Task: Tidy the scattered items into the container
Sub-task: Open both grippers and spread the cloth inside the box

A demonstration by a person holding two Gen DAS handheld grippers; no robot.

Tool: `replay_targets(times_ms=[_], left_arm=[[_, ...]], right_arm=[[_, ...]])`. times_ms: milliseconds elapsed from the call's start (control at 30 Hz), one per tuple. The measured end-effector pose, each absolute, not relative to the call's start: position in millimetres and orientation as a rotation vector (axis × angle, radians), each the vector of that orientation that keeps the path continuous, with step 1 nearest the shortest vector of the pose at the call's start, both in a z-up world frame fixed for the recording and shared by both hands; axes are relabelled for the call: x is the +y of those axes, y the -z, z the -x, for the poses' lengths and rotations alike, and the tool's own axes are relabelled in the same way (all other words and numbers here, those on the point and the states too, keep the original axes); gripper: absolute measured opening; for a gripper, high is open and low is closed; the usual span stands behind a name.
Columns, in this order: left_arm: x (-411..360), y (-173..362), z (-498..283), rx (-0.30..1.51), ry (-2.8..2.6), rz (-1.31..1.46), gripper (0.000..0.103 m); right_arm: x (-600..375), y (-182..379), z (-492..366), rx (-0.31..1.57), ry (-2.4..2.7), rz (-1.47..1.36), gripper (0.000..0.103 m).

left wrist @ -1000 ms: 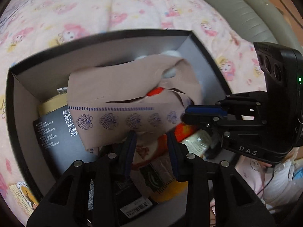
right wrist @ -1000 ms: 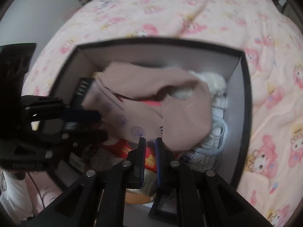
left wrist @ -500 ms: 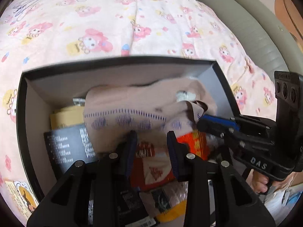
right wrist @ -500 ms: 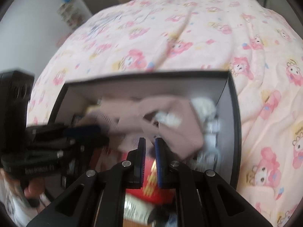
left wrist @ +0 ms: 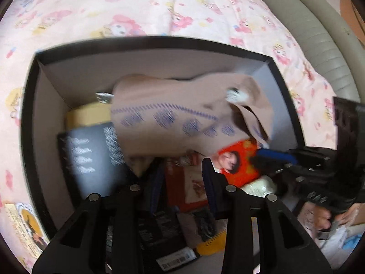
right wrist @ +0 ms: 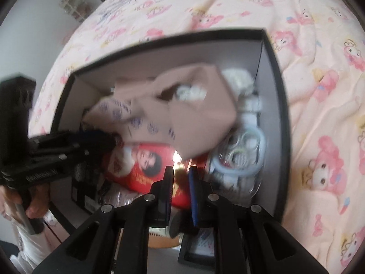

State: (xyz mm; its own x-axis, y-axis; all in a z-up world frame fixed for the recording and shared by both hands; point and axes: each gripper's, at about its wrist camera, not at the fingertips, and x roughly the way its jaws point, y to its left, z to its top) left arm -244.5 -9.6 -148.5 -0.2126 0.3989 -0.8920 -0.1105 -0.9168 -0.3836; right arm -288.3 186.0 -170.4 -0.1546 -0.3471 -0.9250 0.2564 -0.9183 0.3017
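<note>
Container: a black box (left wrist: 29, 118) with pale grey inner walls, lying on the bed with the pink cartoon-print quilt (left wrist: 127, 9); in both wrist views it fills the space ahead of the jaws.
Cloth: a beige cloth with blue printed motifs (left wrist: 182, 118) lies loose inside the box on top of the other things, ahead of and above the left jaws; in the right wrist view it (right wrist: 182, 105) sits ahead of the right jaws, slightly to their left.
Left gripper (left wrist: 183, 178): jaws spread wide, nothing between them; a red-and-cream packet (left wrist: 189, 182) shows in the gap underneath.
Right gripper (right wrist: 180, 180): jaws set narrow with a clear gap, gripping nothing; the red packet with a face on it (right wrist: 146, 164) lies just left of and beneath the tips.
Other contents: a dark printed box (left wrist: 91, 155) to the left of the left jaws; a clear bag of rings (right wrist: 241, 157) to the right of the right jaws; white fluffy items (right wrist: 237, 77) further ahead.
Blur: both views are motion-smeared, so fine print is unreadable.
</note>
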Motion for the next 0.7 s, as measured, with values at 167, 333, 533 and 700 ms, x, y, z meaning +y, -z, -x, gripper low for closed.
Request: replay_targets(times_ms=[167,333,533,700], left_arm=[[-16.3,146.6,240.5,-0.425,-2.156,1.710,0.046],[-24.2,139.4,230.1,-0.364,-2.238,1.716,0.045],[-17.2,151.8,230.5,-0.402,-2.116,1.713,0.045],[-21.3,149.0,230.3,-0.379,-2.157,1.712,0.045]], right_arm=[[185.3,173.4,281.4,-0.223,2.018,-1.725,0.015],[191.8,157.6,278.9,-0.177,2.176,-1.692,0.017],[186.2,166.8,281.0,-0.067,2.185,-1.727,0.019],[180.2,170.0,283.9,-0.189,2.090,-1.723,0.028]])
